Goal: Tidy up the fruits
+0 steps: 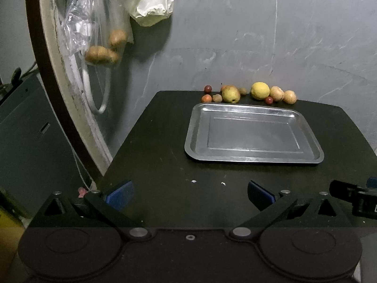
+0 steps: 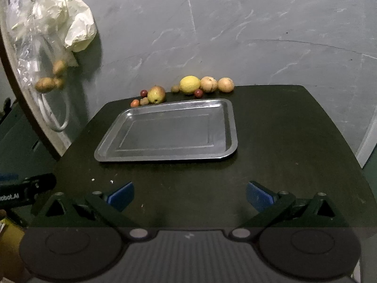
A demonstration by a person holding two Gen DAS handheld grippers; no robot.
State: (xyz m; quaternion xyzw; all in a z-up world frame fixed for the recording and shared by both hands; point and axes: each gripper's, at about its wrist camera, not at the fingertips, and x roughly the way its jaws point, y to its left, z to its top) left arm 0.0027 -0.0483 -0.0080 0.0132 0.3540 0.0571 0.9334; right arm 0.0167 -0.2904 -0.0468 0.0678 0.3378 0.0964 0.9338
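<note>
The left gripper [image 1: 190, 194] and right gripper [image 2: 189, 194] hover with fingers spread wide, holding nothing. A bare metal tray [image 2: 110, 152] lies on the dark tabletop [image 2: 282, 141]; at its 12 o'clock the fruits [image 2: 189, 84] line the wall. A plastic bag [image 1: 80, 23] hangs at 10 o'clock.

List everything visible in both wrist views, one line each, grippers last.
tray: one, silver metal, bare, mid-table
lemon: one, yellow, behind the tray by the wall
apple: one, yellow-red, left of the lemon
tan round fruits: two, right of the lemon
small fruits: about six, red, orange, brown, scattered among the row
table: one, black
plastic bag: one, clear, brown fruits inside, hanging left
left gripper: open, blue pads
right gripper: open, blue pads
</note>
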